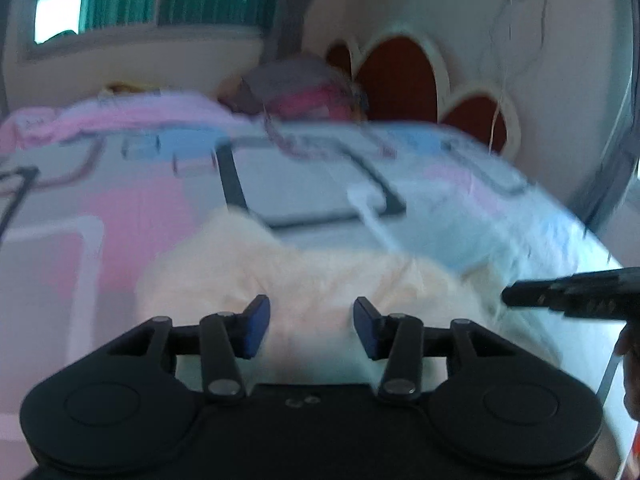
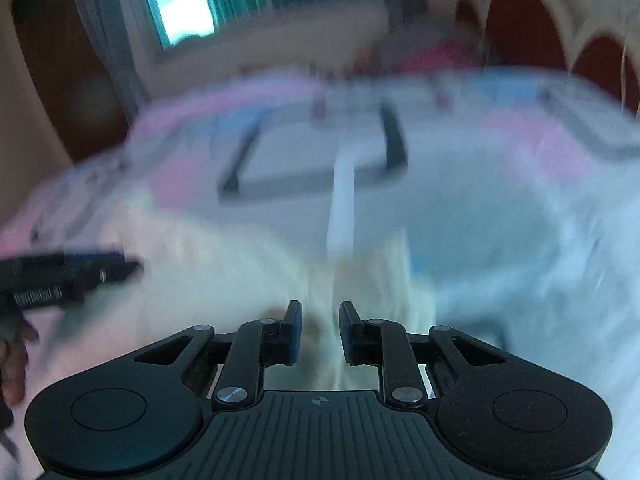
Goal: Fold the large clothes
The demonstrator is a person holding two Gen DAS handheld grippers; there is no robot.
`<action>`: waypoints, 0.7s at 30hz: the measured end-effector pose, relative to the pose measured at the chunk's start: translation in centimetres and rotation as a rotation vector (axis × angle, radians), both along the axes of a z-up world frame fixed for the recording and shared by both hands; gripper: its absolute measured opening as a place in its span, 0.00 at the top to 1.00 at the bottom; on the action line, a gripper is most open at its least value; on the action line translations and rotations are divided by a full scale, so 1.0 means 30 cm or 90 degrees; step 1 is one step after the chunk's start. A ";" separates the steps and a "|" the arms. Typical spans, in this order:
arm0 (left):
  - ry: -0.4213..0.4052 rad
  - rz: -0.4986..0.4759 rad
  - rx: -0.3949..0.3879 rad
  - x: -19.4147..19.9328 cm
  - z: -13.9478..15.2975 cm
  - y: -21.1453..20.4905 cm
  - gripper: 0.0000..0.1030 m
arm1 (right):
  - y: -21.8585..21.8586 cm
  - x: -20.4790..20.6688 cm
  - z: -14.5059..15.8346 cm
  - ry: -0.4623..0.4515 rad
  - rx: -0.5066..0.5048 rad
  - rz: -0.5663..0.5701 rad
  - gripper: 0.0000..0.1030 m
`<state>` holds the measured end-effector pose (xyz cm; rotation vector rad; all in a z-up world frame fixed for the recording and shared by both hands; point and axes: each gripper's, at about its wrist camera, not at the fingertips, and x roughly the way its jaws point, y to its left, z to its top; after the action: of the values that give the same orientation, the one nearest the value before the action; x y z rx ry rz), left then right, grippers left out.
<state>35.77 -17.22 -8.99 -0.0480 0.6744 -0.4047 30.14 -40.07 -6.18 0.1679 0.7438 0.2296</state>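
Garment: cream cloth (image 1: 304, 280) lies bunched on the bed (image 1: 120, 208), near its close edge, under both grippers
Placement: judged as laid out there for folding; the heap is not yet flat and no fold line shows
Left gripper (image 1: 311, 328): jaws stand moderately apart above the cloth; nothing is seen pinched between the pads (image 1: 256, 328)
Right gripper (image 2: 319, 332): jaws narrow, a ridge of cream cloth rising in the gap; blur is heavy, so it seems gripped, but pad contact cannot be confirmed
Hold: judged that each gripper takes one side of the cloth so that it can be lifted and spread
Strip: a white band (image 2: 342, 208) runs from the cloth up across the bed
Surroundings: patterned sheet, red headboard (image 1: 400, 76) beyond, window (image 1: 56, 4) at far left
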 end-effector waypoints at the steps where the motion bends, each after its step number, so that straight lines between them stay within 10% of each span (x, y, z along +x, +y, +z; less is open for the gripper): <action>1: -0.011 0.006 -0.001 0.010 0.018 0.010 0.54 | 0.018 0.023 0.039 -0.010 0.007 0.010 0.80; 21: 0.075 0.021 0.048 0.217 -0.148 -0.021 0.53 | 0.249 0.223 -0.213 0.072 0.004 0.054 0.80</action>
<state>42.27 -17.83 -13.42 -0.0115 0.8031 -0.3465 36.85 -32.60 -12.58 0.1574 0.8634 0.3045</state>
